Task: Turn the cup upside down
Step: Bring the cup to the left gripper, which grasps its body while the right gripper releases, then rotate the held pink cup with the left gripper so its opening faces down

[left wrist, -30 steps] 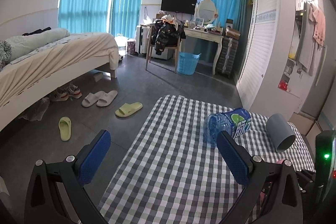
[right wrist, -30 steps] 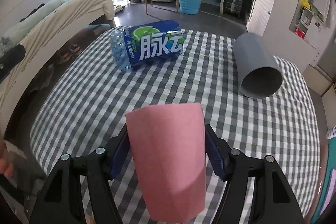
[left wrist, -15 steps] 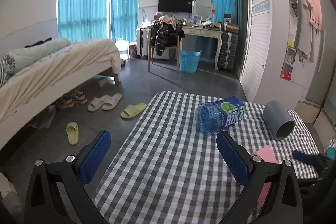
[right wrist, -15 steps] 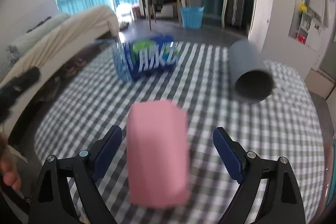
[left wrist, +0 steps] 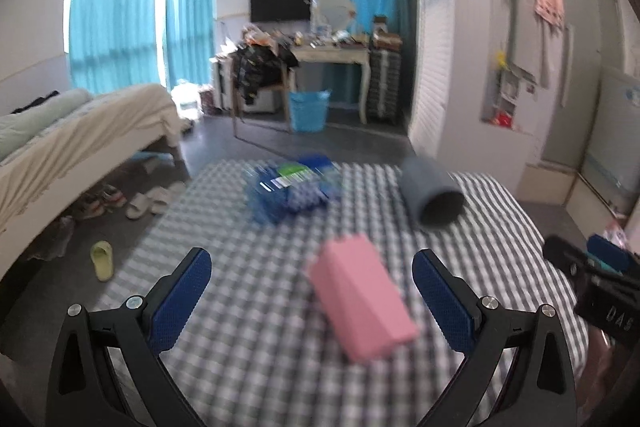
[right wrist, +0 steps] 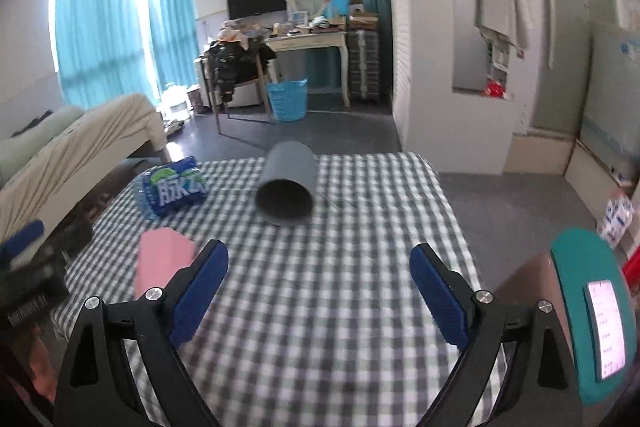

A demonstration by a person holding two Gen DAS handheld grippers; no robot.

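A pink cup [left wrist: 362, 301] stands free on the checked tablecloth [left wrist: 260, 327], wider end down as far as the blur lets me tell. It sits between the fingers of my open left gripper [left wrist: 310, 299], nearer the right finger, not touched. In the right wrist view the pink cup [right wrist: 160, 263] is at the left, partly behind the left finger. My right gripper [right wrist: 320, 291] is open and empty, pointing at a grey cup [right wrist: 286, 197] that lies on its side with its mouth toward me. The grey cup [left wrist: 430, 193] also shows in the left wrist view.
A blue water bottle [right wrist: 172, 191] lies on its side at the table's far left, also in the left wrist view [left wrist: 292, 191]. A teal phone holder [right wrist: 592, 319] stands at the right edge. The other gripper [left wrist: 592, 279] shows at the right. Bed, slippers and desk lie beyond.
My right gripper opened, let go of the pink cup and swung right toward the grey cup. My left gripper moved right, so the pink cup now sits between its fingers.
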